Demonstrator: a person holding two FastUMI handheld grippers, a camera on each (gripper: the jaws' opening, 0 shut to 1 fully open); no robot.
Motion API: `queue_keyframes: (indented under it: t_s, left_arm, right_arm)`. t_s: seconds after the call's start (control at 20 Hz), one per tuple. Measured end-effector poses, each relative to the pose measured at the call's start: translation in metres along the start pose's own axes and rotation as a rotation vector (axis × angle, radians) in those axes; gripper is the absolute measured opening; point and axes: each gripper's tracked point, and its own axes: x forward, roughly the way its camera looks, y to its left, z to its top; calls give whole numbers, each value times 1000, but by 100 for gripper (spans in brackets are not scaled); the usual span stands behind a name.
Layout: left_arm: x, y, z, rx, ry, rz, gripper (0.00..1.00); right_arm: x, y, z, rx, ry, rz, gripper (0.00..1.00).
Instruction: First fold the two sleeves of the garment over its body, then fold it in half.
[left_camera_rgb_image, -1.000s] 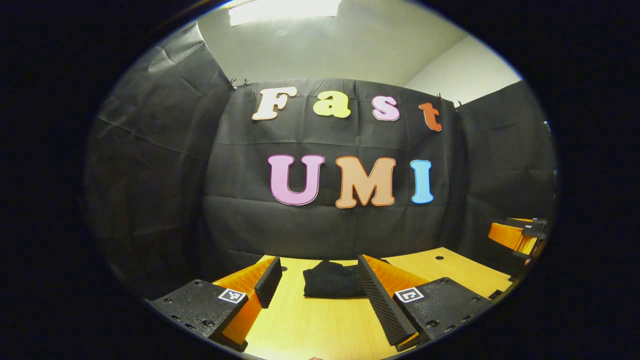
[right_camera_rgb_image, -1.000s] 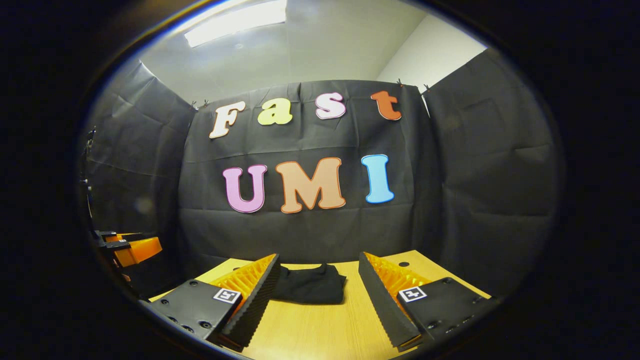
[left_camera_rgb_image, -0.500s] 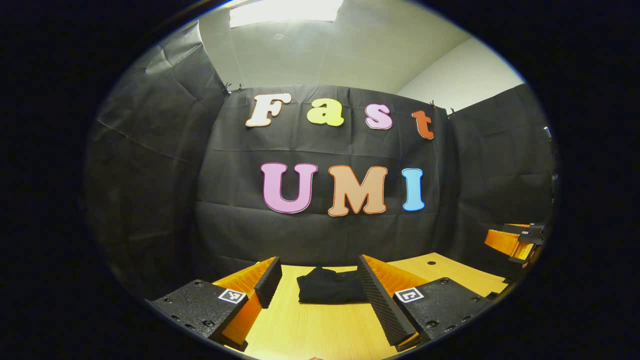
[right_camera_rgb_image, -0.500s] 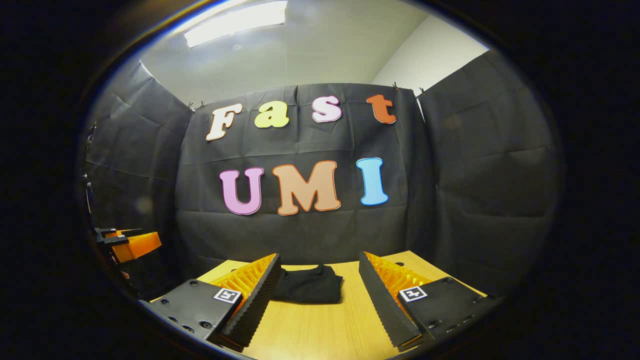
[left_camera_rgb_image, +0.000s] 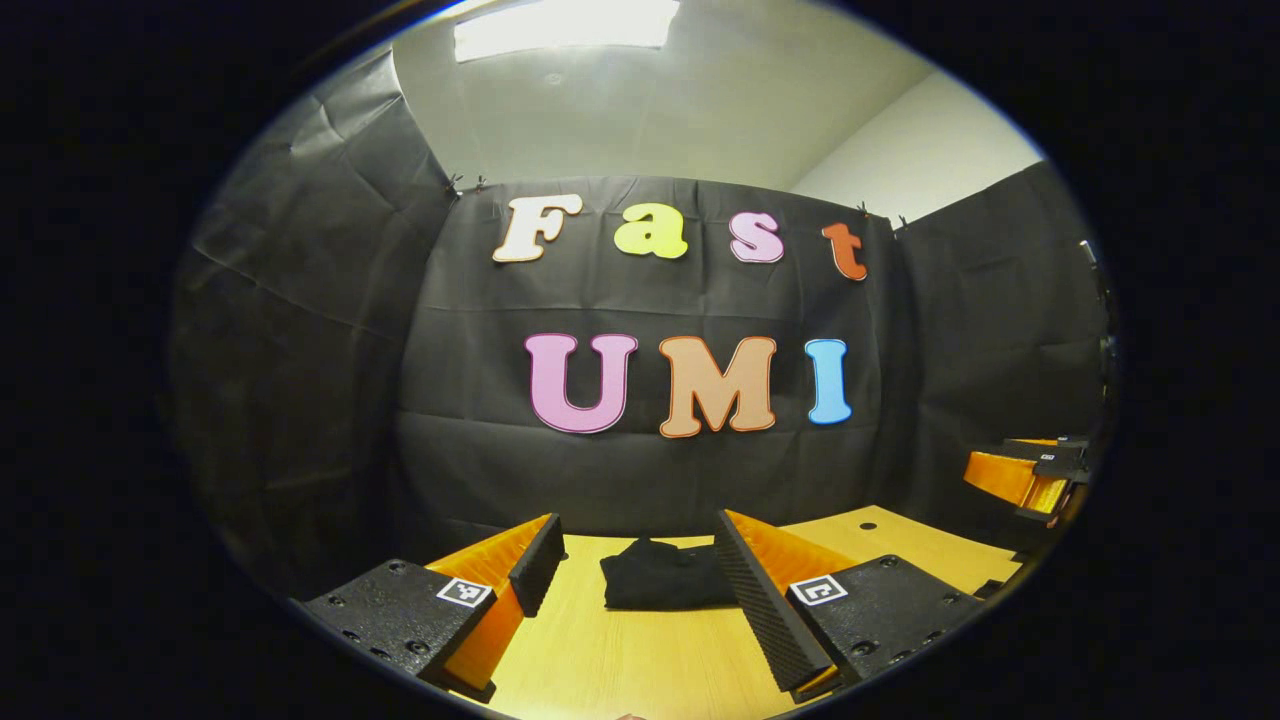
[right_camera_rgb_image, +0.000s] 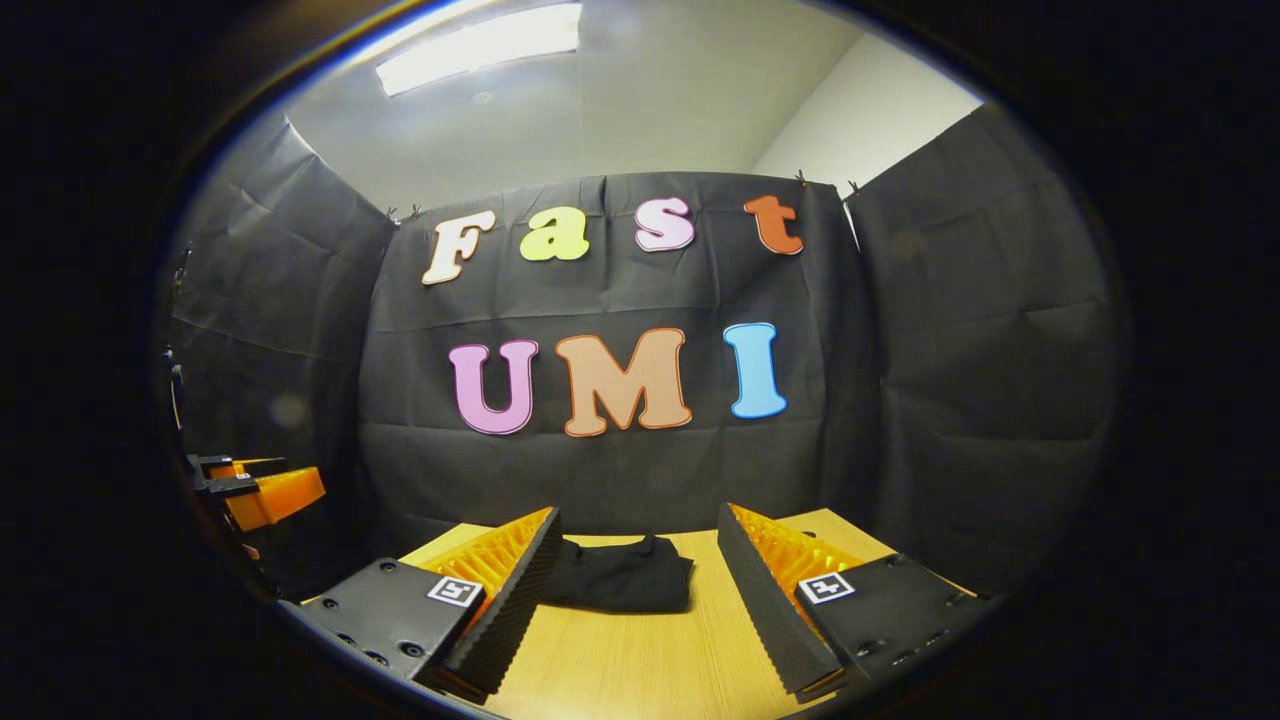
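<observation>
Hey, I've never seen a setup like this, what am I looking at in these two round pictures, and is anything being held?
These are two handheld grippers, one in each of a person's hands, each with a camera looking forward along its own two fingers. In the left gripper view, the left gripper is open and empty; the other gripper shows far off at the right edge. In the right gripper view, the right gripper is also open and empty. Ahead of both, on a wooden table, lies a black garment, already folded into a small bundle. Neither gripper touches it. Black cloth walls surround the booth.
</observation>
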Motion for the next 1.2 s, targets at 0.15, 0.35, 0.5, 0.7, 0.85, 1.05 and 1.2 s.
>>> queue_keyframes:
  t_s: [0.15, 0.35, 0.5, 0.7, 0.85, 1.05, 1.2]
  left_arm:
    - [0, 2, -2, 0, 6, 5, 92]
    - [0, -1, -3, 3, 12, -3, 92]
    - [1, -5, -6, 7, 19, -15, 92]
    - [3, -10, -4, 3, 14, -29, 92]
    - [5, -10, -8, -6, 19, -32, 92]
    - [6, -8, -12, -23, 32, -29, 92]
    - [9, -5, -10, -26, 25, -24, 92]
  right_arm:
    - [-2, -4, 1, -2, -2, -5, 98]
    - [-1, -10, -1, -6, 4, -13, 98]
    - [-2, -13, -2, -7, 6, -18, 98]
    - [-2, -14, -1, -12, 3, -24, 98]
    - [-4, -14, 0, -13, 2, -25, 98]
    - [-3, -14, 0, -27, 1, -28, 98]
    - [-1, -12, 1, -27, -3, -26, 98]
